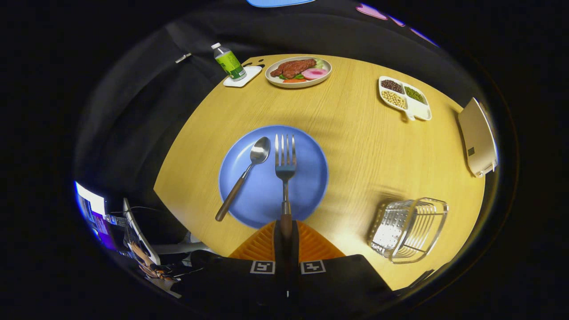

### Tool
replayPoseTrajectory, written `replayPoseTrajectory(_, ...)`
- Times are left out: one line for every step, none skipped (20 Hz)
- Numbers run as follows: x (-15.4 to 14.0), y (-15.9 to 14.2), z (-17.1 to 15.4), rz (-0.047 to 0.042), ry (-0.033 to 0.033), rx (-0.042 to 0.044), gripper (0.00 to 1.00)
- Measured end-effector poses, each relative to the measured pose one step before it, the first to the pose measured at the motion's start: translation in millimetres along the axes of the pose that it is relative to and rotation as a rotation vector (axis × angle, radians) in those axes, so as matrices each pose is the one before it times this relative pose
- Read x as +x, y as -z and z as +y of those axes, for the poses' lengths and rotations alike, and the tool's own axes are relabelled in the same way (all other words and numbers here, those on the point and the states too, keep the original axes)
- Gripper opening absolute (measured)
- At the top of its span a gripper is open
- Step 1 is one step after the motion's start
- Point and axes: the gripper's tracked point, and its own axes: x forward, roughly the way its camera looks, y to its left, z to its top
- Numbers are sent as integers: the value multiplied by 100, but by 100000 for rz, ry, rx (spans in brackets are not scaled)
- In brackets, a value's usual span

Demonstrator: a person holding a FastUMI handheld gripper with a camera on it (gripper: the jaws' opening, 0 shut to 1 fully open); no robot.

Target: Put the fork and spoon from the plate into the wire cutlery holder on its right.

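My gripper [286, 231] is shut on the brown handle of the fork [285, 160], whose metal tines stick out ahead of the fingers over the blue plate [306, 191]. The fork seems lifted above the plate. A spoon [247, 173] with a brown handle lies on the plate's left side, its handle reaching past the rim onto the wooden table. The wire cutlery holder [409, 229] stands on the table to the right of the plate and of my fingers.
At the far side of the round wooden table [369, 146] are a plate of food [298, 71], a green bottle on a white coaster [229, 62] and a divided dish of beans [403, 97]. A tan box [478, 138] sits at the right edge.
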Motion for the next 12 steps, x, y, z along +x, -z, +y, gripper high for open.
replayPoseTrajectory(-1262, 260, -640, 444, 15, -633, 6)
replayPoseTrajectory(-1153, 322, -614, 306, 119, -545, 6)
replayPoseTrajectory(-1281, 396, -807, 801, 574, -907, 6)
replayPoseTrajectory(-1228, 333, -966, 841, 1199, -1035, 6)
replayPoseTrajectory(-1208, 514, -966, 1217, 1187, -1340, 6)
replayPoseTrajectory(-1052, 448, -936, 1564, 1037, -1261, 6)
replayPoseTrajectory(-951, 577, -983, 1695, 1199, -1314, 6)
replayPoseTrajectory(-857, 605, -1096, 2052, 1603, -1777, 6)
replayPoseTrajectory(-749, 775, -1360, 2869, 2316, -2712, 6)
replayPoseTrajectory(-510, 760, -1173, 3350, 1997, -2926, 6)
replayPoseTrajectory(-310, 508, -843, 2541, 1380, -2164, 6)
replayPoseTrajectory(-265, 565, -913, 3123, 1196, -1963, 6)
